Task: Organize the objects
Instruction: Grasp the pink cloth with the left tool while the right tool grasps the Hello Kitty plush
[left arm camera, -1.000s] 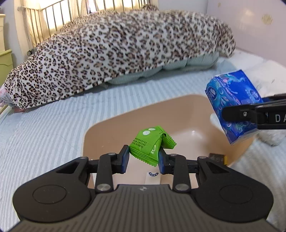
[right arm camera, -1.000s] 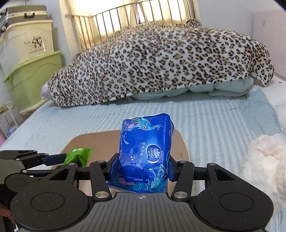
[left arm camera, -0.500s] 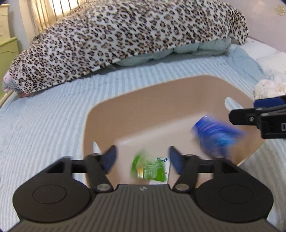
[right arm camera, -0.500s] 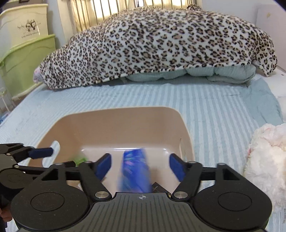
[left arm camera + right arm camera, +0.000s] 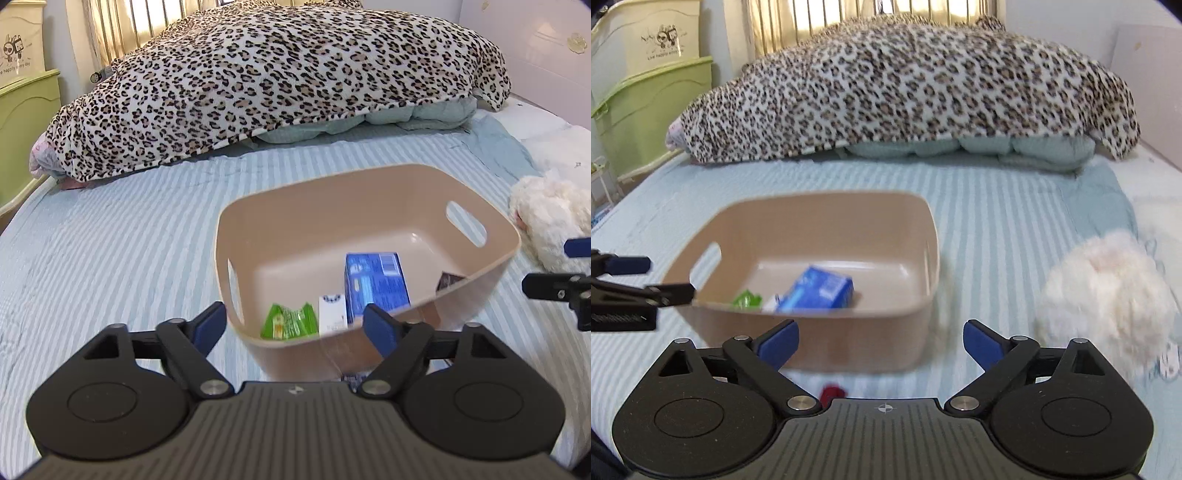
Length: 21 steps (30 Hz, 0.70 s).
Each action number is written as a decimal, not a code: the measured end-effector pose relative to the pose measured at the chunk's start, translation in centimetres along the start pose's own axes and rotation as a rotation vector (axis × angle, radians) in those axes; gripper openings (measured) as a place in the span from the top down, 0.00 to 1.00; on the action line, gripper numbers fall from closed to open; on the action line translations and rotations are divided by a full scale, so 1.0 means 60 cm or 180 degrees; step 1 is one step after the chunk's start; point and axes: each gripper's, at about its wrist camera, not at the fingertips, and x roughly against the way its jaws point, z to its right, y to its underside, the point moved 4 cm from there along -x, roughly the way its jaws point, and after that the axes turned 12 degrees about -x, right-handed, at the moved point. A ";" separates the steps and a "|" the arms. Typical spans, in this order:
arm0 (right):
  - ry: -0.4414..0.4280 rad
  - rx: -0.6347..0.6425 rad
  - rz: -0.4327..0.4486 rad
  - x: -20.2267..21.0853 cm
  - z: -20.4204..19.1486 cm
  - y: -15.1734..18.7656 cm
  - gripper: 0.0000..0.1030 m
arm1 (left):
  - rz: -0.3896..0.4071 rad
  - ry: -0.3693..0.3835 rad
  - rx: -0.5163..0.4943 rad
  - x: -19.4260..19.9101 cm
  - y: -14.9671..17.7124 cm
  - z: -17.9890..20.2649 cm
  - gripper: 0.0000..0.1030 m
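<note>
A tan plastic basket (image 5: 280, 206) stands on the striped bed; it also shows in the right wrist view (image 5: 820, 210). Inside lie a green packet (image 5: 290, 321), a blue tissue pack (image 5: 375, 284), a small white box (image 5: 331, 314) and a dark item (image 5: 448, 280). The blue pack (image 5: 820, 290) and green packet (image 5: 748, 299) also show in the right wrist view. My left gripper (image 5: 295, 326) is open and empty at the basket's near wall. My right gripper (image 5: 881, 343) is open and empty, just in front of the basket.
A fluffy white plush (image 5: 1104, 291) lies right of the basket. A leopard-print blanket (image 5: 277, 74) is heaped at the far end of the bed. Green and cream storage bins (image 5: 646, 103) stand at the left. A small red item (image 5: 831, 391) lies under the right gripper.
Both grippers opened and dropped the green packet and the blue tissue pack into the basket. Both grippers then drew back from the basket.
</note>
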 end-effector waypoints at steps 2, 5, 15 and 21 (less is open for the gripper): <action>0.0001 -0.0052 -0.0083 -0.001 0.008 0.017 0.06 | -0.0021 0.0012 -0.0025 0.007 0.012 0.006 0.15; -0.0007 -0.0093 -0.0206 -0.008 0.011 0.046 0.06 | -0.0075 0.0094 -0.0105 0.008 0.031 0.018 0.15; -0.0072 -0.0045 -0.0588 -0.049 -0.009 0.124 0.06 | -0.0268 0.0378 -0.0088 -0.025 0.077 0.067 0.15; -0.0079 -0.0093 -0.0746 -0.073 -0.004 0.146 0.11 | -0.0409 0.0518 -0.0038 -0.055 0.097 0.088 0.15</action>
